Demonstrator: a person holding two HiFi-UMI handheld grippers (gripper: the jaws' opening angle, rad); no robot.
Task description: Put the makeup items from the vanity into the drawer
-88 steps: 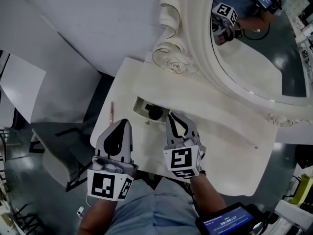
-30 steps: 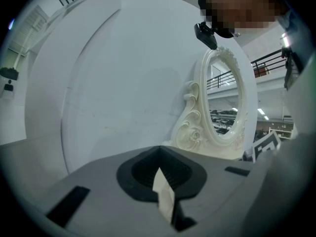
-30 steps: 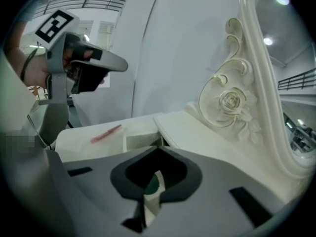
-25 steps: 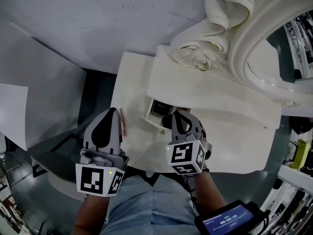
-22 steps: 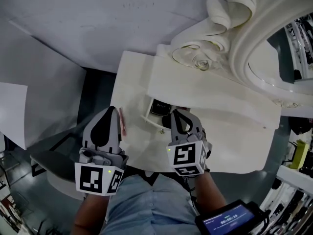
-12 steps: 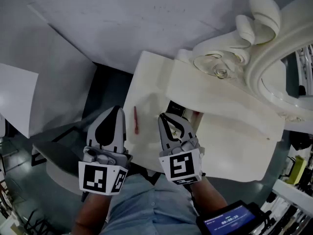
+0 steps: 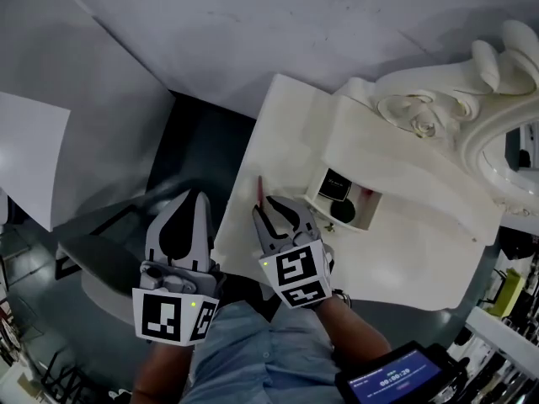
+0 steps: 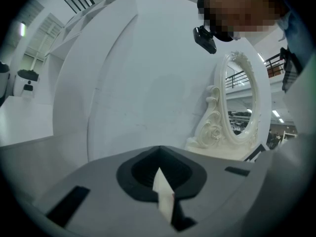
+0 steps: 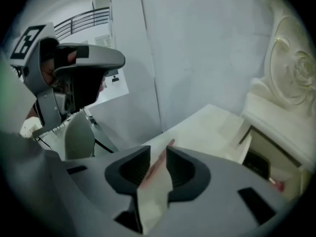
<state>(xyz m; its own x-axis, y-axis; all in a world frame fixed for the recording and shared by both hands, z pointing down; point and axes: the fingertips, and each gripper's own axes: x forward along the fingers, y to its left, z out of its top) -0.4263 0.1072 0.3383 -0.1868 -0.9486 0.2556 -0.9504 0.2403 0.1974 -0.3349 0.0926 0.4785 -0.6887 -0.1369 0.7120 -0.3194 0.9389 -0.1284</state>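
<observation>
Because the red pencil (image 7: 259, 188) is thin, light and stiff, it should lift with almost no effort, but its smooth round barrel could roll or slip out of a pinch. The likely best hold is across the middle of the barrel, so that neither end droops, and with only mild pressure, since the tip may be fragile. It lies flat on the near left part of the bench (image 7: 286, 133), pointing away from the person. The right claw (image 7: 269, 207) stands over its near end; its jaws have just been opening and are slightly apart, with the pencil in the gap but not pinched. To the right, well apart from the pencil, the drawer (image 7: 364, 224) stands open with a black compact (image 7: 334, 186) and other small items already inside. The left claw (image 7: 192, 199) hangs off the bench's left edge, clenched on nothing.
</observation>
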